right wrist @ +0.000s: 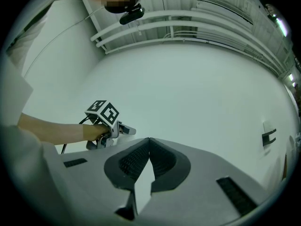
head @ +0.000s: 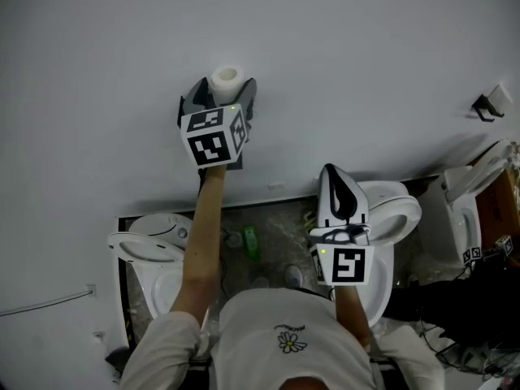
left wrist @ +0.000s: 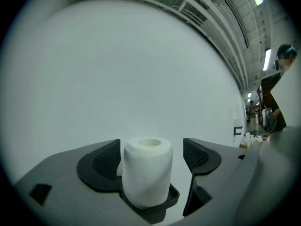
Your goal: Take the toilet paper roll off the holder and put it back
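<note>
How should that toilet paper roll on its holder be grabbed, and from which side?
Squeeze the toilet paper roll by its curved sides at mid-height, coming in level from the front. It stands upright on the holder, core hole up, and the left gripper, jaws open, already flanks it.

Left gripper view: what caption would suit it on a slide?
Open left gripper flanks a white toilet paper roll standing upright on its dark holder, before a white wall.
</note>
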Demonstrator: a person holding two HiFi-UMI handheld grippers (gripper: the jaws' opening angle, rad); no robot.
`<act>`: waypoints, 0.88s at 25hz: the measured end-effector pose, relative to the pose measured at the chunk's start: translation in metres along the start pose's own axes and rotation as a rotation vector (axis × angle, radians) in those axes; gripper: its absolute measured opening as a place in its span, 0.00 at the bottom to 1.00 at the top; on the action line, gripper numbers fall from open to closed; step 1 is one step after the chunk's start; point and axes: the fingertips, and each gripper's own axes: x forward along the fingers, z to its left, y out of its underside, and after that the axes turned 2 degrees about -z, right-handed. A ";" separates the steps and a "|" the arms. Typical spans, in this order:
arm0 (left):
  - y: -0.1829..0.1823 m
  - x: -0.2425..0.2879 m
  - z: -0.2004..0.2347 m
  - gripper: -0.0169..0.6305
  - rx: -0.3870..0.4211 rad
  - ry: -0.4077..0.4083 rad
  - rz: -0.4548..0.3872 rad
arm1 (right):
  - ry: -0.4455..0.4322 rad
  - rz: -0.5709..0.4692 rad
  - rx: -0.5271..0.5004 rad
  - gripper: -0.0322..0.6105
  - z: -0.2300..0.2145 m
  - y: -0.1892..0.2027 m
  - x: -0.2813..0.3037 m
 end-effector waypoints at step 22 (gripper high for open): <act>-0.101 -0.197 -0.025 0.07 0.222 -0.041 -0.517 | -0.024 -0.132 -0.052 0.06 0.021 -0.040 0.017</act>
